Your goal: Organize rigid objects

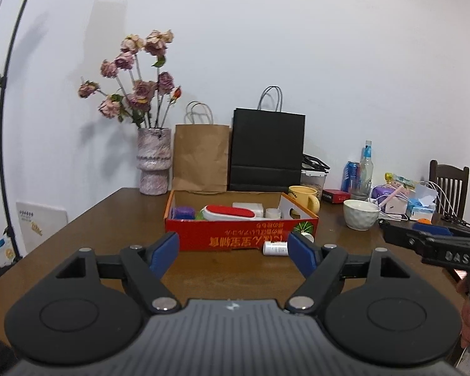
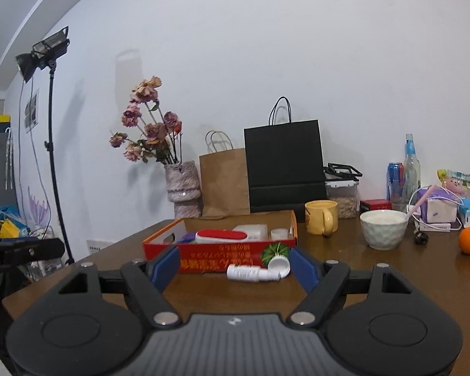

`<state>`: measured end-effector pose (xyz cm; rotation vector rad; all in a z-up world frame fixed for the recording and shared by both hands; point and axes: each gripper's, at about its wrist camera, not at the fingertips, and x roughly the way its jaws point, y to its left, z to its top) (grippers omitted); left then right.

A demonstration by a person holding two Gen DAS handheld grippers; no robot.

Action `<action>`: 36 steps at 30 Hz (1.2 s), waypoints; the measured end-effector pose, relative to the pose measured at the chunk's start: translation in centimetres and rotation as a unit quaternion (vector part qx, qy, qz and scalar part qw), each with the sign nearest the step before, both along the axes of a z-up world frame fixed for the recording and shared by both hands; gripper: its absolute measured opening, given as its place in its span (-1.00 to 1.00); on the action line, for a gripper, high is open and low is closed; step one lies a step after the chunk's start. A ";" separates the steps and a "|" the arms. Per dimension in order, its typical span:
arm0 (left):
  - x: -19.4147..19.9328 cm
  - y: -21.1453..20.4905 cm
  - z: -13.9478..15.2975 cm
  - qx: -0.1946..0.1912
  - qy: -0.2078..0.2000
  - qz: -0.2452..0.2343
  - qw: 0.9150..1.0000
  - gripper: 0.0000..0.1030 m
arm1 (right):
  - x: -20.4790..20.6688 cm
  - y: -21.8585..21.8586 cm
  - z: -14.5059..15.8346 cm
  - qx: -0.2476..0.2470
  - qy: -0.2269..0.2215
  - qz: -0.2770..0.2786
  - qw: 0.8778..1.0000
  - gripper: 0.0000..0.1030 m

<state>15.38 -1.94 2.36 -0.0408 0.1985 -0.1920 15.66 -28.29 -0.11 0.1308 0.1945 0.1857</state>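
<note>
Both grippers are released with nothing between their blue pads: the left gripper (image 1: pixel 233 252) and the right gripper (image 2: pixel 233 269) sit low in their frames above the brown worktop (image 1: pixel 109 228). At centre frame stands the red cardboard box (image 1: pixel 235 235); a white tube (image 2: pixel 255 272) lies just before it.

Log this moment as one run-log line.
left hand-held gripper: open, empty | right hand-held gripper: open, empty | white bottle: lying on table, outside red box
</note>
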 end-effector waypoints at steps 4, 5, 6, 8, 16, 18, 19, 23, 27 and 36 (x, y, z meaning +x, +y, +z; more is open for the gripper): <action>-1.4 0.1 -0.4 0.006 0.002 0.011 1.000 0.53 | -2.3 0.2 -0.2 -0.019 0.000 -0.011 1.000 0.53; -1.9 0.2 -0.4 0.005 0.003 0.013 1.000 0.53 | -2.8 0.1 -0.2 -0.021 0.000 -0.014 1.000 0.53; -2.3 0.3 -0.5 0.004 0.003 0.013 1.000 0.53 | -3.4 0.1 -0.2 -0.022 -0.001 -0.016 1.000 0.53; -3.1 0.5 -0.5 0.002 0.004 0.012 1.000 0.53 | -4.1 0.0 -0.1 -0.021 -0.002 -0.018 1.000 0.54; -4.3 0.3 -0.9 0.004 0.015 0.006 1.000 0.60 | -5.1 0.2 0.2 -0.022 0.000 -0.016 1.000 0.55; -4.4 0.2 -0.9 0.006 0.015 0.005 1.000 0.60 | -5.2 0.2 0.3 -0.020 -0.001 -0.016 1.000 0.55; -4.4 0.2 -0.9 0.005 0.015 0.005 1.000 0.60 | -5.2 0.2 0.3 -0.019 0.000 -0.016 1.000 0.55; -4.0 0.2 -1.0 0.001 0.024 0.002 1.000 0.60 | -5.1 0.1 0.3 -0.018 0.002 -0.016 1.000 0.57; -3.1 0.1 -1.1 -0.006 0.034 0.003 0.999 0.60 | -4.4 0.2 0.0 -0.018 0.010 -0.015 1.000 0.58; 0.2 -0.9 -2.3 -0.002 0.060 0.007 0.998 0.61 | -1.1 0.1 -1.4 -0.011 0.043 -0.011 0.999 0.58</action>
